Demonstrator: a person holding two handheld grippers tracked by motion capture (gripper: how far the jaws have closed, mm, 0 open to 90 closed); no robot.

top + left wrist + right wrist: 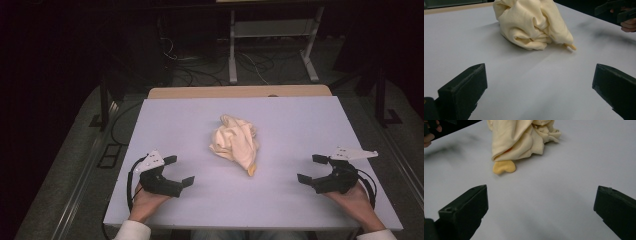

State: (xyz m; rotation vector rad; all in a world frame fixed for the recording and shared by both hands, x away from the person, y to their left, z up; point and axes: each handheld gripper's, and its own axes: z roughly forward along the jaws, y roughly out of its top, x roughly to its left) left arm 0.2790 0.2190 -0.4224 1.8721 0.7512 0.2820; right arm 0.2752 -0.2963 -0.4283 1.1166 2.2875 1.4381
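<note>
Right now the crumpled cream-yellow cloth sits bunched in the middle of the pale lilac tabletop, a darker orange tab poking out at its near edge. The left gripper and right gripper flank the cloth, well apart from it, jaws spread wide and empty. I'd say each should pinch an outer hem, not the bulky middle, so it spreads flat.
</note>
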